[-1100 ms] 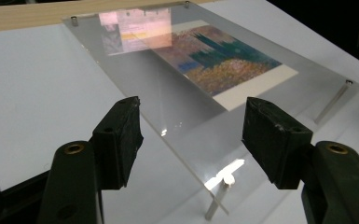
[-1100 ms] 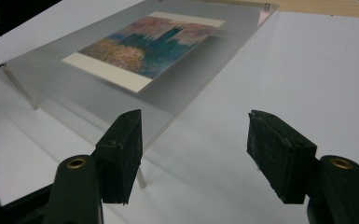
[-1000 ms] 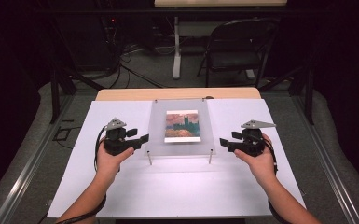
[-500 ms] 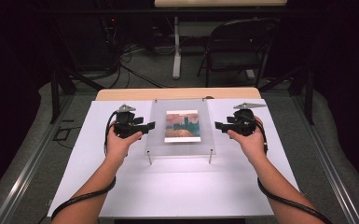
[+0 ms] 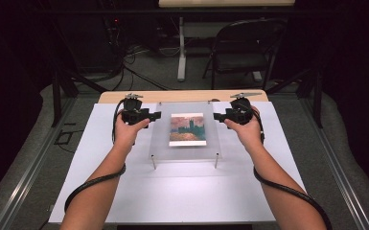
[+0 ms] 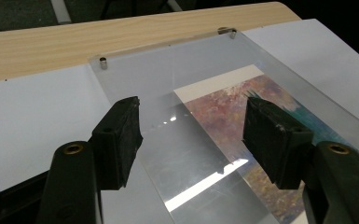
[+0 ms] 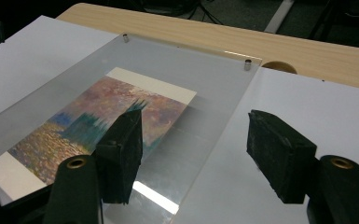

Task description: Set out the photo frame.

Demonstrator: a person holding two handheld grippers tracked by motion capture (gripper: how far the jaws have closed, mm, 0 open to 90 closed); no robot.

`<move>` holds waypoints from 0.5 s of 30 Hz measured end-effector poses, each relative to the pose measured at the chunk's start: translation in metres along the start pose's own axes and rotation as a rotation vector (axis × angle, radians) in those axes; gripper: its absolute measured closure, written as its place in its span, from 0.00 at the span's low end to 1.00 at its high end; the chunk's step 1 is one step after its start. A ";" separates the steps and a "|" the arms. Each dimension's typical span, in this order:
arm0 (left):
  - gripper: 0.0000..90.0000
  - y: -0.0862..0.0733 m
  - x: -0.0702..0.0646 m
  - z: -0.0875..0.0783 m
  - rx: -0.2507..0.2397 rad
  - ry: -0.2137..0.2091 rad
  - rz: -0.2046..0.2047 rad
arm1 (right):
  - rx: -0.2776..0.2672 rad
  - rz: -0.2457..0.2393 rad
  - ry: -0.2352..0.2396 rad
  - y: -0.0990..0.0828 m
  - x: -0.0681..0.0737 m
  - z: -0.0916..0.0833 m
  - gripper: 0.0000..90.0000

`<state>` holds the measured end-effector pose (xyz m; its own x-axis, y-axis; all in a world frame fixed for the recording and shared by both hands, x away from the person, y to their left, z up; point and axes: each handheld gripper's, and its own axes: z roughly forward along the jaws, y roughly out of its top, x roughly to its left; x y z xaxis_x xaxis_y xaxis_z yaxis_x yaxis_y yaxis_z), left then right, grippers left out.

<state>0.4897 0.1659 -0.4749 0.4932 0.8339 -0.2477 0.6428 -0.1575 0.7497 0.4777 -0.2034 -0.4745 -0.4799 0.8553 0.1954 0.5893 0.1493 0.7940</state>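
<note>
- White paper-covered table, no legible writing.
- Clear acrylic frame on metal standoffs holds painted postcard.
- Left gripper spread, empty, beside frame edge.
- Right gripper spread, empty.

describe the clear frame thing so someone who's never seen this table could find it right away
Start at the white sheet that covers most of the wooden table. In its middle, toward the far edge, lies a clear plastic panel raised on small metal pegs at its corners, between the two hand-held grippers. It alone is see-through, with a colourful painted picture in it.
</note>
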 end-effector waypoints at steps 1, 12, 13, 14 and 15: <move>0.40 0.000 0.001 0.003 0.007 0.003 -0.008 | 0.001 0.007 0.008 0.000 0.000 0.003 0.39; 0.40 -0.009 0.010 0.031 0.041 0.000 -0.035 | 0.056 0.054 0.012 -0.009 -0.009 0.040 0.39; 0.40 -0.010 0.011 0.033 0.039 -0.001 -0.035 | 0.063 0.066 0.015 -0.011 -0.010 0.043 0.39; 0.40 -0.011 0.011 0.034 0.040 0.000 -0.038 | 0.068 0.076 0.018 -0.013 -0.011 0.046 0.40; 0.40 -0.013 0.012 0.037 0.040 0.001 -0.041 | 0.076 0.085 0.019 -0.014 -0.012 0.047 0.40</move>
<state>0.5086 0.1586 -0.5101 0.4652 0.8407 -0.2772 0.6853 -0.1439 0.7139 0.5058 -0.1925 -0.5148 -0.4379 0.8569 0.2718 0.6754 0.1141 0.7286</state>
